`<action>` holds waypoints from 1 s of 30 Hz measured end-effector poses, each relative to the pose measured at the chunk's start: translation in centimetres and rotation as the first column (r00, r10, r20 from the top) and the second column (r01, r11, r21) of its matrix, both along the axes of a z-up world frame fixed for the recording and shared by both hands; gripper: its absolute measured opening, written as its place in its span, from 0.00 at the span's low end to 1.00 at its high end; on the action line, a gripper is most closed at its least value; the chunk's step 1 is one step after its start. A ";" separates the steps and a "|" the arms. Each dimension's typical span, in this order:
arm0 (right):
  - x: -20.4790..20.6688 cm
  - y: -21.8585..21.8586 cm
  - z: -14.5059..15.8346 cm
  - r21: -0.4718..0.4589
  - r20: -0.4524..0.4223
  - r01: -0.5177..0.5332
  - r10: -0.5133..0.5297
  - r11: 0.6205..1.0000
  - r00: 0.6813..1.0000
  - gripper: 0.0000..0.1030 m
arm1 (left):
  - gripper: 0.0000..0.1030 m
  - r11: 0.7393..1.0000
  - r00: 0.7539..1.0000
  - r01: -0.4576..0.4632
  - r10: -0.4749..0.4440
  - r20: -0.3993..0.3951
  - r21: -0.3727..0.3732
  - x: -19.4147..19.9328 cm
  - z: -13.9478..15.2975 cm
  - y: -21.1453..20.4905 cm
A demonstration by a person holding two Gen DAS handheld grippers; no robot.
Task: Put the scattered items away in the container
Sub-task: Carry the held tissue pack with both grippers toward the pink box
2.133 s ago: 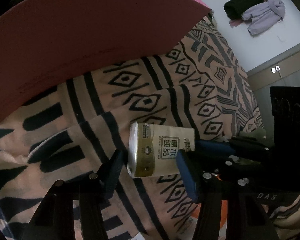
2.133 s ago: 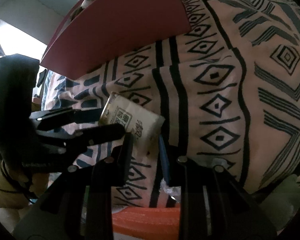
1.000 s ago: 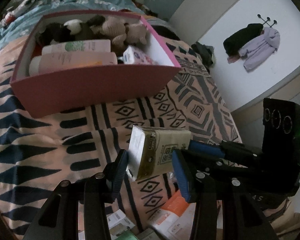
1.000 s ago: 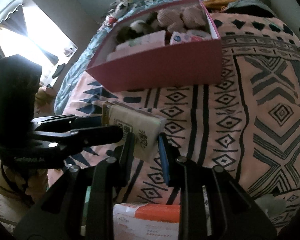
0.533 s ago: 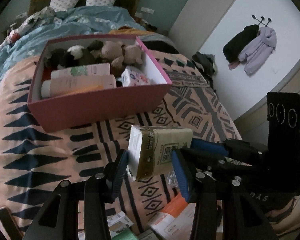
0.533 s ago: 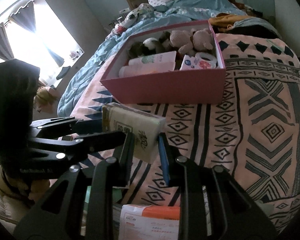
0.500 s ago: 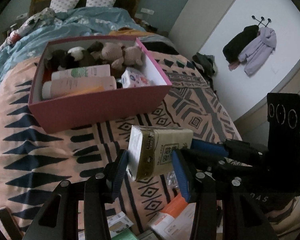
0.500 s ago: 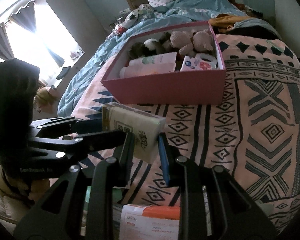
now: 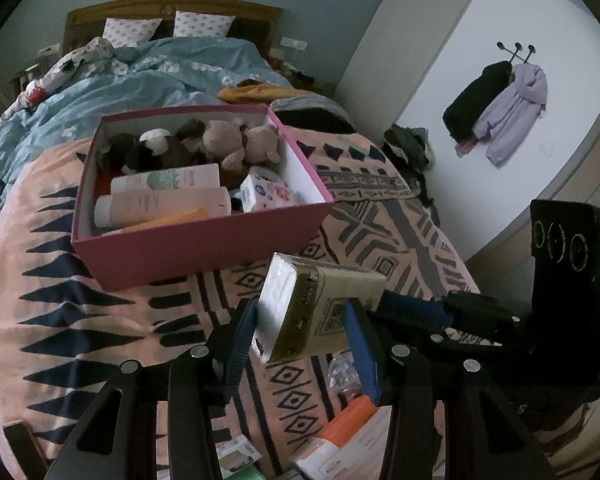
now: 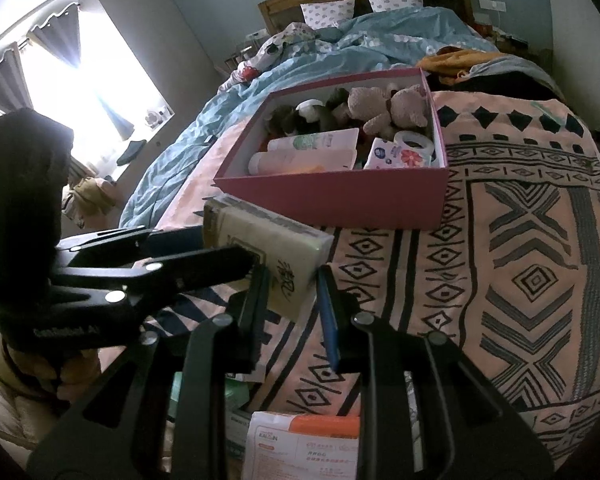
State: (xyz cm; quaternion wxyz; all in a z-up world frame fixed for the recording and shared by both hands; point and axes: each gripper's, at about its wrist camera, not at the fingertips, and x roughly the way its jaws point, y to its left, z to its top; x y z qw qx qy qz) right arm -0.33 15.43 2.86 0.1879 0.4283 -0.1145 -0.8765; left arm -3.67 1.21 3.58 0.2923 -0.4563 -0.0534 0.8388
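Tissue pack (image 9: 320, 312) is gripped at opposite ends by left claw (image 9: 300, 340) and right claw (image 10: 292, 300), above the patterned blanket (image 9: 100, 320), near the pink box (image 9: 204, 240).

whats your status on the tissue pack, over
Left gripper and right gripper both shut on tissue pack. Held above blanket, short of pink box. Path clear.

The tissue pack (image 9: 320, 312) is a soft rectangular block in yellowish-gold wrap with printed characters, its white end showing; it is held tilted in the air above the patterned bed cover, just short of the pink box (image 9: 204, 246); that box sits open on the bed, holding plush toys, two lying bottles and a small printed pack.
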 end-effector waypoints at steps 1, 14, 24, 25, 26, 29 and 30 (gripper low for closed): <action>0.0 0.0 0.1 0.000 -0.002 -0.001 0.001 1.000 1.000 0.27 | 0.44 1.000 1.000 -0.001 0.002 -0.002 0.003 0.0 0.1 0.0; 0.1 0.6 1.1 0.012 -0.033 -0.004 0.004 1.000 0.999 0.27 | 0.44 1.000 0.999 -0.012 0.013 -0.036 0.018 0.3 1.2 0.5; 0.2 1.2 1.7 0.008 -0.053 -0.009 0.009 1.000 0.999 0.27 | 0.44 1.000 0.998 -0.019 0.020 -0.052 0.021 0.3 1.8 1.0; 0.2 1.3 1.8 0.009 -0.057 -0.010 0.010 1.000 0.998 0.27 | 0.44 1.000 0.998 -0.020 0.021 -0.054 0.021 0.3 1.9 1.1; 0.2 1.3 1.9 0.009 -0.060 -0.010 0.011 1.000 0.998 0.27 | 0.44 1.000 0.998 -0.020 0.022 -0.057 0.021 0.3 1.9 1.2; 0.2 1.5 2.2 0.009 -0.070 -0.011 0.012 1.000 0.997 0.27 | 0.44 0.999 0.998 -0.024 0.025 -0.058 0.023 0.3 2.1 1.4; 0.2 1.6 2.3 0.008 -0.073 -0.012 0.012 1.000 0.997 0.27 | 0.44 0.999 0.998 -0.025 0.026 -0.059 0.023 0.2 2.1 1.4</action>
